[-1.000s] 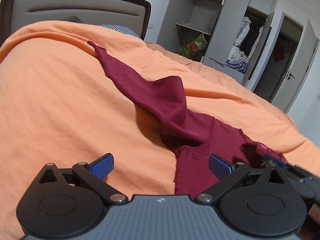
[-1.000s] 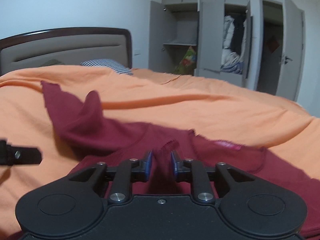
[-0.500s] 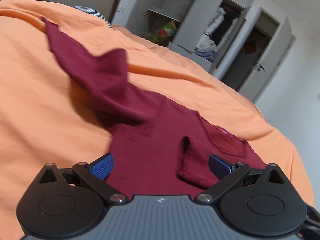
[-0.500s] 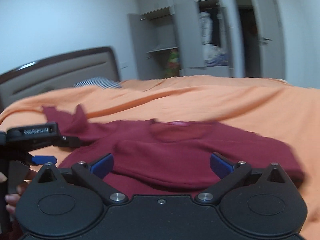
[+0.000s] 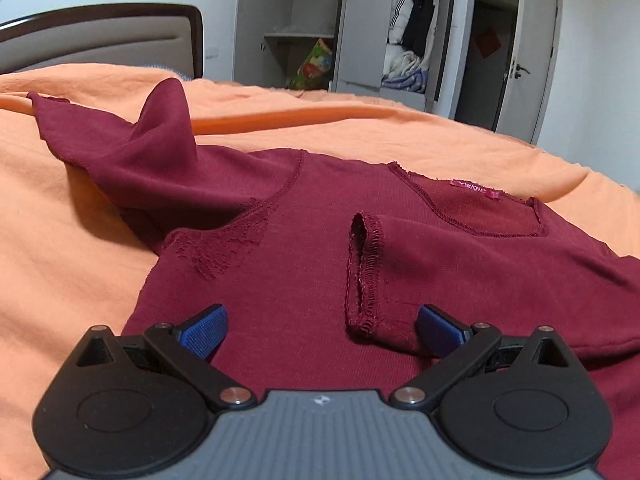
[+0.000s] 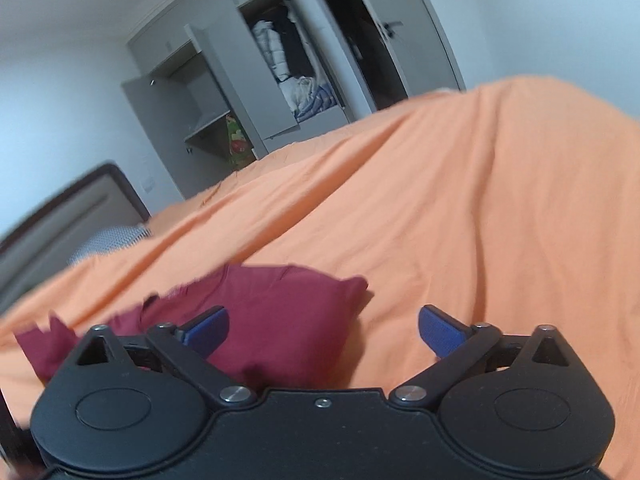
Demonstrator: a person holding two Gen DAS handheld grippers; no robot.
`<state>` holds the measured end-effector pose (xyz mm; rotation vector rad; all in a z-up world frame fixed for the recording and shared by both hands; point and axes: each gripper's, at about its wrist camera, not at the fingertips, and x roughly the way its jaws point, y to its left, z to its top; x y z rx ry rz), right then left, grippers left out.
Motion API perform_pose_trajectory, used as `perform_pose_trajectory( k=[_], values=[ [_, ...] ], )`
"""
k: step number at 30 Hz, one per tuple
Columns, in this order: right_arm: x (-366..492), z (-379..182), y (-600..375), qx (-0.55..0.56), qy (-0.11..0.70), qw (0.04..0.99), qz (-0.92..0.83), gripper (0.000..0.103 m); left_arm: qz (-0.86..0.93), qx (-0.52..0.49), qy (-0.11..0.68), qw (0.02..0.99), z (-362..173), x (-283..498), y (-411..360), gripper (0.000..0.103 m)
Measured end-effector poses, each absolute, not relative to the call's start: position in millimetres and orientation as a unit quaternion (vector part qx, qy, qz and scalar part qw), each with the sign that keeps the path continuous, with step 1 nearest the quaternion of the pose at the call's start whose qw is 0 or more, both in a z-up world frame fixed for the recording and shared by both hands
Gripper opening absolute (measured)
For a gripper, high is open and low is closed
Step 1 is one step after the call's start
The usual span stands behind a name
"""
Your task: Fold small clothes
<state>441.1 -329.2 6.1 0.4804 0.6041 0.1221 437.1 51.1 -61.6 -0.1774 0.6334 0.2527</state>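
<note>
Maroon shirt [image 5: 304,264]: we see it flat on the orange bedcover [image 5: 60,240], ahead of us.
Left gripper [image 5: 322,330]: ours, spread wide, empty, above the shirt.
Right gripper [image 6: 323,330]: ours, wide, empty, the shirt's edge [image 6: 280,320] ahead-left.

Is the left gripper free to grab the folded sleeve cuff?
Probably yes: the left gripper is open, the cuff lies just ahead between its fingers on the shirt, nothing covering it.

Bed w/ orange cover [image 5: 72,240]; maroon top [image 5: 288,280] lies spread directly on it, one sleeve bunched up.
</note>
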Motion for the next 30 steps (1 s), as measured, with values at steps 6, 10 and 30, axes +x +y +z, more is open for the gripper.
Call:
perform_pose_trajectory(
  k=[6,10,30],
  values=[
    [482.9,-10.6,-347.6,0.253,0.324,0.911,0.026,0.056,0.114,-0.110,0.295,0.942,-65.3,431.5,60.3,0.103],
    [500.3,-29.1,-349.9,0.281,0.352,0.892,0.035,0.043,0.116,-0.104,0.294,0.943,-65.4,432.0,59.9,0.103],
    [517.5,-10.1,-322.0,0.091,0.334,0.935,0.077,0.006,0.115,-0.104,0.293,0.943,-65.8,430.2,59.9,0.103]
  ],
)
